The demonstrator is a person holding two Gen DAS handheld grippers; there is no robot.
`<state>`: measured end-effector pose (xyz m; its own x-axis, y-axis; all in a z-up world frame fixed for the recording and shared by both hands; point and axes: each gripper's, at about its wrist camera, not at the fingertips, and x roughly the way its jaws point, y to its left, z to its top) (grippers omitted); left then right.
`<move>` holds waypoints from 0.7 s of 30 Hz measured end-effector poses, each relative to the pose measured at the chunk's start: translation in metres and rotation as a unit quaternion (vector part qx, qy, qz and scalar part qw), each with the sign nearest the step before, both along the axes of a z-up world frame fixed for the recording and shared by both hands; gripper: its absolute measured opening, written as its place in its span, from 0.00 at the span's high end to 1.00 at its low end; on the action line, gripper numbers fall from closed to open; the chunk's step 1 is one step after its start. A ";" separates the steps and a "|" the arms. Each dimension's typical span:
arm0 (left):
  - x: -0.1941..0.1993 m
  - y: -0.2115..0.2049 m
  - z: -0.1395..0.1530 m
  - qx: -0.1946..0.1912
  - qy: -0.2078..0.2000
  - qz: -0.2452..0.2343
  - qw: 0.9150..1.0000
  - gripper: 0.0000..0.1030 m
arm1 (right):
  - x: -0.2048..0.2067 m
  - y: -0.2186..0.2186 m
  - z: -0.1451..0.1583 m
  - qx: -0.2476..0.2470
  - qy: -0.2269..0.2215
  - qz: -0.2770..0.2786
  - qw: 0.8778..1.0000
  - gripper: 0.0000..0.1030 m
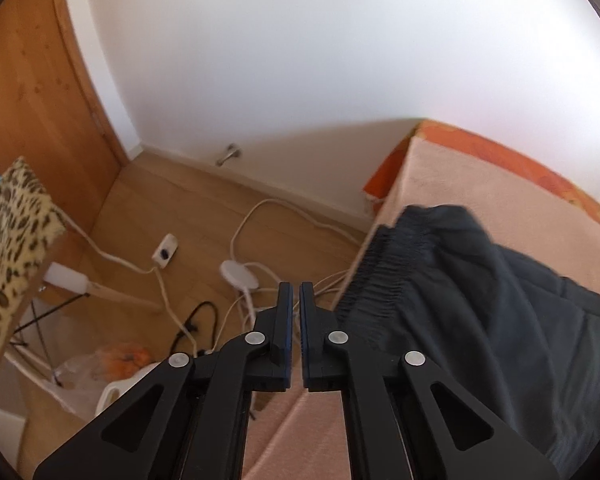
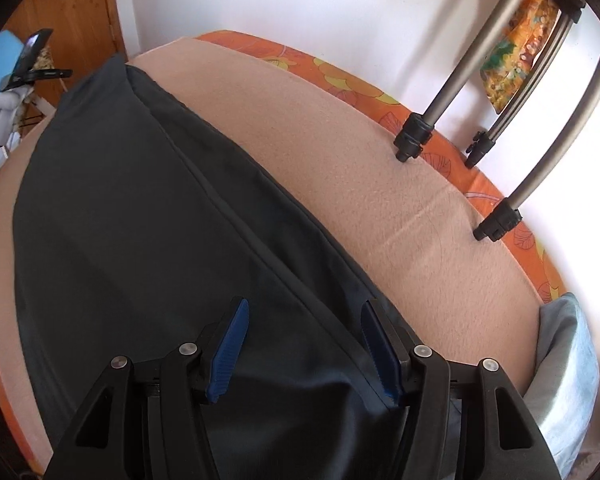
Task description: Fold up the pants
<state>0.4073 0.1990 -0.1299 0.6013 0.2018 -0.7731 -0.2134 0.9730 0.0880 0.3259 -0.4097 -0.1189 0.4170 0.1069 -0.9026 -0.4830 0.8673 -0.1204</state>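
Observation:
Dark navy pants [image 2: 140, 208] lie stretched along a beige blanket [image 2: 380, 184] on the bed. Their elastic waistband [image 1: 380, 276] sits at the bed's corner in the left wrist view, to the right of my left gripper [image 1: 296, 286]. That gripper hovers over the bed's edge and the floor, its jaws shut to a thin slit with nothing between them. My right gripper [image 2: 304, 304] hangs open just over the pants' other end, its blue pads [image 2: 228, 344] wide apart on either side of a seam without pressing the cloth.
Tripod legs [image 2: 412, 136] stand on the blanket near the wall. A light blue pillow [image 2: 564, 360] lies at the right. On the wooden floor beside the bed are white cables [image 1: 252, 216], a socket strip [image 1: 165, 250] and a leopard-print chair [image 1: 12, 232].

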 end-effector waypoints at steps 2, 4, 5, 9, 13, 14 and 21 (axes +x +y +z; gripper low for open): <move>-0.003 -0.011 0.003 0.003 -0.010 -0.017 1.000 0.72 | 0.003 0.001 -0.002 0.005 0.001 0.003 1.000 0.42; -0.005 -0.023 0.004 0.006 -0.015 -0.030 0.999 0.51 | 0.008 0.005 -0.005 0.020 0.008 0.006 1.000 0.44; -0.004 -0.025 0.003 0.007 -0.013 -0.034 0.999 0.50 | 0.010 0.009 -0.008 0.020 0.012 0.010 1.000 0.57; 0.001 -0.020 -0.007 -0.004 -0.001 -0.025 1.000 0.50 | 0.008 0.030 -0.014 0.011 0.022 0.034 0.999 0.97; 0.003 0.000 -0.014 -0.021 -0.004 -0.001 1.000 0.50 | 0.002 0.039 0.008 -0.005 -0.034 0.021 0.999 1.00; 0.002 0.005 -0.014 -0.027 -0.008 0.006 1.000 0.50 | 0.003 0.036 0.017 -0.005 -0.052 0.009 0.999 1.00; 0.004 0.008 -0.022 -0.068 0.001 -0.001 0.998 0.50 | 0.033 0.015 0.027 -0.026 -0.083 -0.058 0.995 1.00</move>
<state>0.4111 0.2069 -0.1519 0.6006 0.0939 -0.7940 -0.2108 0.9765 -0.0440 0.3592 -0.3950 -0.0916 0.5669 0.0049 -0.8238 -0.3496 0.9069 -0.2351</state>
